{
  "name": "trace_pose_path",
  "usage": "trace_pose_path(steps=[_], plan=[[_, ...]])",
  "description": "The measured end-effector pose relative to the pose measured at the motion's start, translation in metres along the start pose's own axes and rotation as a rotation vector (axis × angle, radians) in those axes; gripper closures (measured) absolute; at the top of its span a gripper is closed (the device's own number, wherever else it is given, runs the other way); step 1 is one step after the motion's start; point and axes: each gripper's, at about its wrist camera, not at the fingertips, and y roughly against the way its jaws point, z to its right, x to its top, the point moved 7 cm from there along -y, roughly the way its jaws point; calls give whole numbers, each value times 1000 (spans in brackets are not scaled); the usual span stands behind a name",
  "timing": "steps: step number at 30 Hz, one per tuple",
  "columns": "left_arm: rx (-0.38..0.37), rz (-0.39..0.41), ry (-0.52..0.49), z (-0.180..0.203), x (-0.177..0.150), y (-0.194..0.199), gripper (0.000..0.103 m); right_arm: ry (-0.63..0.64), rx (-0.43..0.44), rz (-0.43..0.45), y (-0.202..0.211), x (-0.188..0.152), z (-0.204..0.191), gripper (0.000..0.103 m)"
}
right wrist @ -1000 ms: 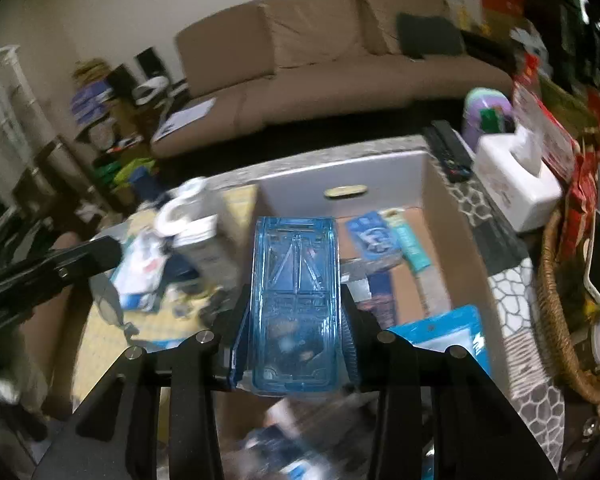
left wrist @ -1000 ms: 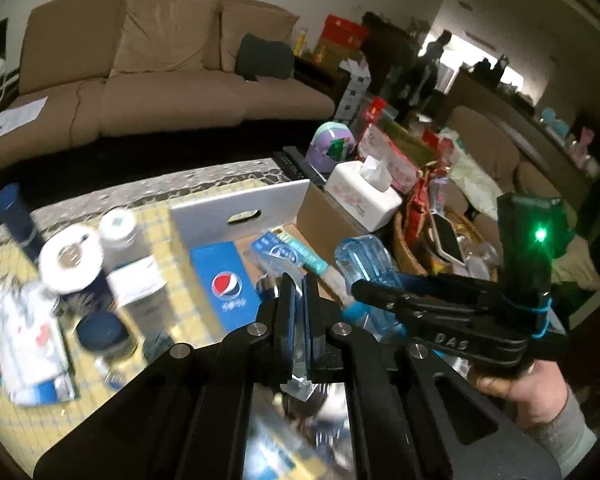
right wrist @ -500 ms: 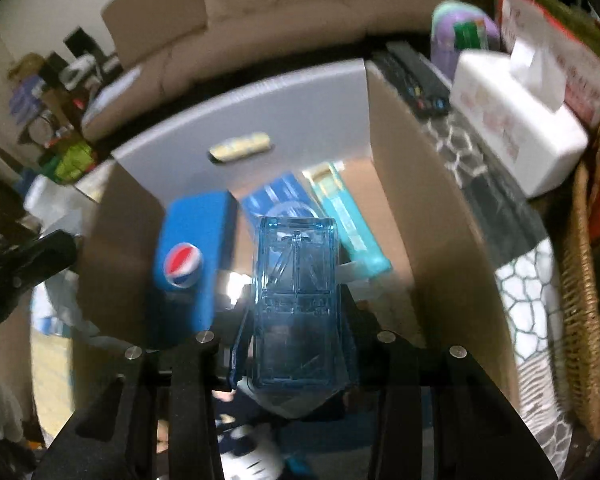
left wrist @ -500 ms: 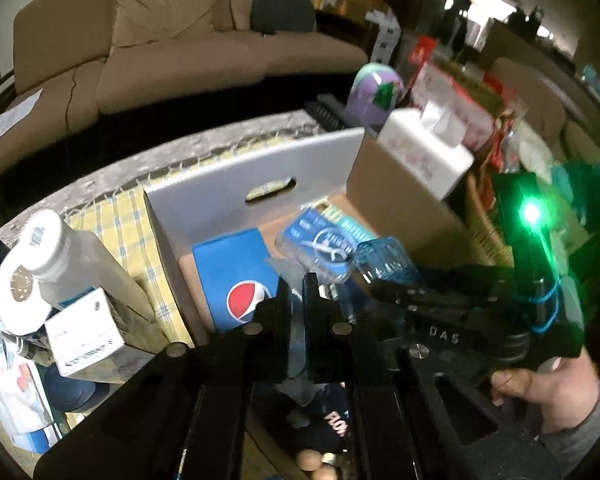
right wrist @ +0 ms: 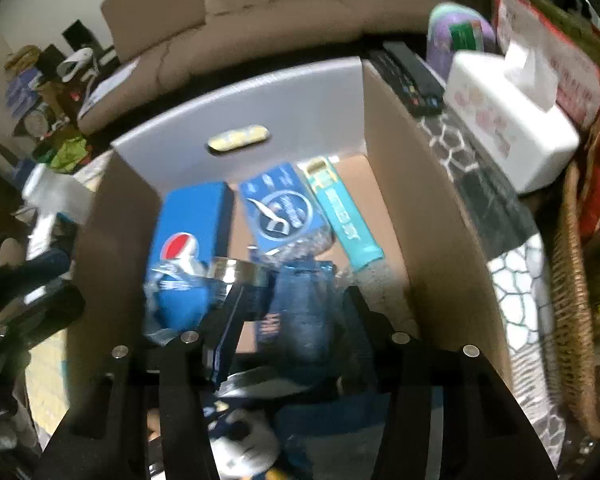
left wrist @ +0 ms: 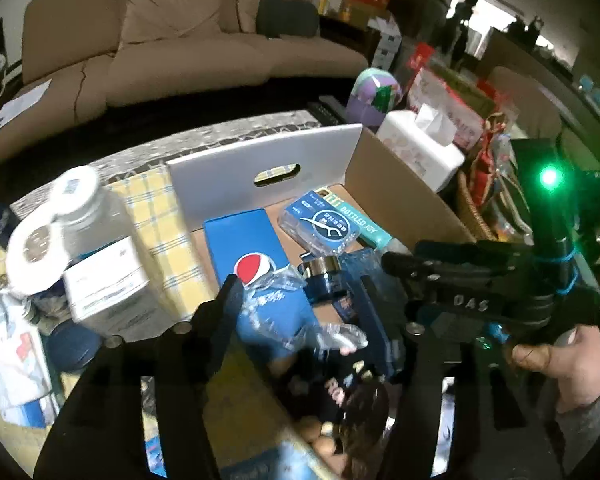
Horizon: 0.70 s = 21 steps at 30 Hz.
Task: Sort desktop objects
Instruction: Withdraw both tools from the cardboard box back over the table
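Gaping empty over the cluttered cardboard box [right wrist: 400, 184]: left tongs [left wrist: 296, 300], right tongs [right wrist: 292, 304].

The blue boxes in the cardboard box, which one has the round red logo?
The Pepsi box, at the left end against the grey back wall; the floss-pick box beside it carries only a white emblem.

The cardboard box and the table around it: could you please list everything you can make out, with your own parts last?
Open cardboard box: one, brown with grey end flap, centre.
Blue Pepsi carton: one, inside box, left.
Blue floss-pick pack: one, inside box, far end.
Teal flat package: one, beside the floss pack.
Clear blue plastic case: one, between the right fingers, in box.
White tissue box: one, right of box.
Wicker basket: one, brown, far right.
Left gripper: open, over box.
Right gripper: open, inside box.
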Motion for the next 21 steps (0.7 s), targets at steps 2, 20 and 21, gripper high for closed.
trace_pose_path(steps=[2, 20, 21], plan=[[5, 11, 4, -6, -7, 15, 39, 21, 8, 23, 16, -3, -11, 44], [90, 73, 134, -122, -139, 163, 0, 194, 210, 154, 114, -70, -177, 13], [94, 69, 143, -129, -149, 166, 0, 205, 218, 153, 114, -74, -186, 13]])
